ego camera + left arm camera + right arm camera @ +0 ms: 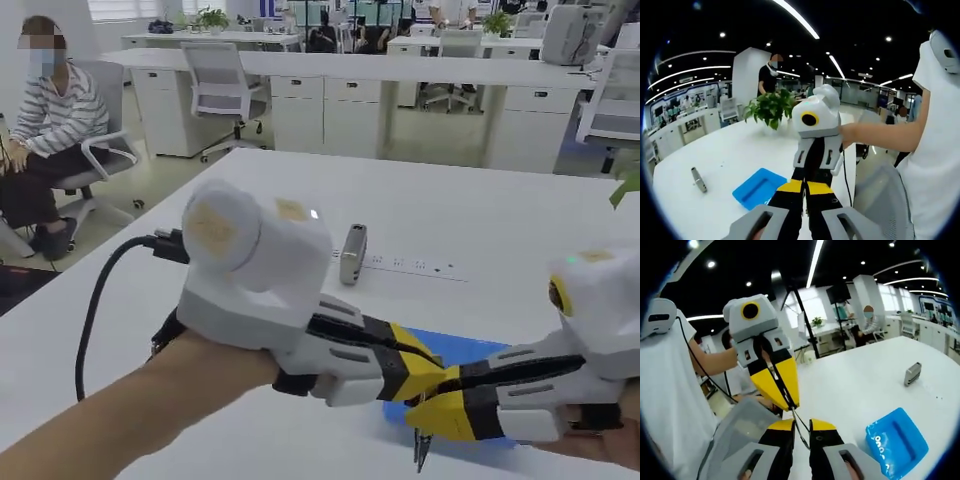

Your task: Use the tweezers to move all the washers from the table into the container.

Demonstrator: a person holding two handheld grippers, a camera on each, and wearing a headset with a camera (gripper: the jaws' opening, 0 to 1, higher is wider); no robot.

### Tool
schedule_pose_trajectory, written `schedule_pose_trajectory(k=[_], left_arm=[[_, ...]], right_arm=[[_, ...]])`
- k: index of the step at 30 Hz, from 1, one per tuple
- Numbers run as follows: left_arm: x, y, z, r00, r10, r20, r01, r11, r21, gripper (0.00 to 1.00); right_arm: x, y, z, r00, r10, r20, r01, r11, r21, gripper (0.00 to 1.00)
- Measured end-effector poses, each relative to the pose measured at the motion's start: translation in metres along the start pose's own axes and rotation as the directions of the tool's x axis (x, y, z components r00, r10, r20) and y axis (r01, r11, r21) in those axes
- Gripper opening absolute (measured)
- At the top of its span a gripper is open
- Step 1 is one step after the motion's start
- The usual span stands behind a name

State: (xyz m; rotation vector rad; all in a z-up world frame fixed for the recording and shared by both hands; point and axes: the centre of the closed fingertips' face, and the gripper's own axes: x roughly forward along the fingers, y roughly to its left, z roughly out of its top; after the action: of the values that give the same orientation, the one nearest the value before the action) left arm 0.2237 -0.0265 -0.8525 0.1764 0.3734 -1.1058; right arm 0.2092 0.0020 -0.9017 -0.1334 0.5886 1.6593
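At a white table (pixel 480 220) in an open office, a person in a striped top (pixel 50 110) sits well to the left of the blue container (pixel 465 350), off the table's far corner; a black cable (pixel 95 310) loops across the tabletop left of the container and runs to the back of the left gripper (pixel 438 375); that gripper, at the end of a bare forearm (pixel 150 410), reaches in from the container's left, its yellow-and-black jaws drawn together into one wedge with the tip above the container; beyond the container, towards the table's middle, a small silver block (pixel 352 254) rests apart from it; the tweezers (pixel 421 450) hang point-down over the container's near edge, just under the spot where the two sets of jaws meet; in the right gripper view the thin dark tweezers run from the left gripper's tip down into the narrow slit between the right gripper's own jaws, which are closed on them; whether the left gripper's tip also pinches the tweezers cannot be told; the container, shallow and rectangular, lies flat on the table, partly covered by both grippers in the head view; the right gripper (pixel 410 408) comes in from the container's right, held in a hand (pixel 600 440) at the frame's edge, its jaws pointing left and lying just beneath the left gripper's; in the left gripper view a potted plant (pixel 771 107) stands at the table's end beyond the container.
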Motion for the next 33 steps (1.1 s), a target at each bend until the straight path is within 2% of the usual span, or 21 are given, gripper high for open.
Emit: schedule_pose_trajectory(k=[3, 5, 10, 17, 19, 20, 22, 25, 28, 33], left_arm=[[-0.001, -0.001, 0.005, 0.9998, -0.011, 0.016, 0.011, 1.000, -0.012, 0.00], [0.000, -0.002, 0.005, 0.9999, -0.011, 0.000, 0.011, 1.000, 0.006, 0.00], [0.002, -0.006, 0.008, 0.9998, -0.018, -0.004, 0.018, 1.000, 0.022, 0.00], [0.007, -0.007, 0.010, 0.9996, -0.024, -0.015, 0.024, 0.999, 0.040, 0.00], [0.006, -0.008, 0.015, 0.9995, -0.031, 0.003, 0.031, 0.999, 0.039, 0.00], [0.005, -0.009, 0.019, 0.9994, -0.032, 0.016, 0.031, 0.999, 0.036, 0.00], [0.003, -0.008, 0.021, 0.9995, -0.029, 0.014, 0.029, 0.999, 0.043, 0.00], [0.003, -0.008, 0.019, 0.9997, -0.026, 0.001, 0.026, 0.998, 0.060, 0.00], [0.002, -0.007, 0.017, 0.9997, -0.026, -0.004, 0.026, 0.999, 0.043, 0.00], [0.004, -0.003, -0.003, 0.9977, -0.010, -0.066, 0.012, 0.999, 0.031, 0.00]], right_arm=[[0.000, 0.001, -0.006, 0.9999, 0.008, -0.013, -0.008, 1.000, 0.028, 0.08], [0.000, 0.002, -0.007, 0.9999, 0.011, 0.003, -0.011, 1.000, 0.028, 0.08], [-0.003, 0.004, -0.005, 0.9995, 0.026, 0.019, -0.026, 0.999, 0.043, 0.09], [-0.009, 0.001, -0.007, 0.9995, 0.009, 0.030, -0.011, 0.998, 0.065, 0.11], [-0.009, -0.003, -0.016, 0.9998, -0.011, -0.015, 0.012, 0.997, 0.077, 0.15], [-0.009, -0.002, -0.018, 0.9998, -0.002, -0.018, 0.003, 0.997, 0.076, 0.14], [-0.008, -0.002, -0.018, 1.0000, 0.003, -0.002, -0.003, 0.997, 0.082, 0.11], [-0.007, -0.002, -0.016, 1.0000, 0.006, 0.005, -0.006, 0.996, 0.083, 0.11], [-0.007, -0.001, -0.019, 0.9999, 0.008, -0.008, -0.007, 0.997, 0.081, 0.11], [-0.014, -0.012, -0.035, 0.9970, -0.053, -0.057, 0.056, 0.996, 0.066, 0.10]])
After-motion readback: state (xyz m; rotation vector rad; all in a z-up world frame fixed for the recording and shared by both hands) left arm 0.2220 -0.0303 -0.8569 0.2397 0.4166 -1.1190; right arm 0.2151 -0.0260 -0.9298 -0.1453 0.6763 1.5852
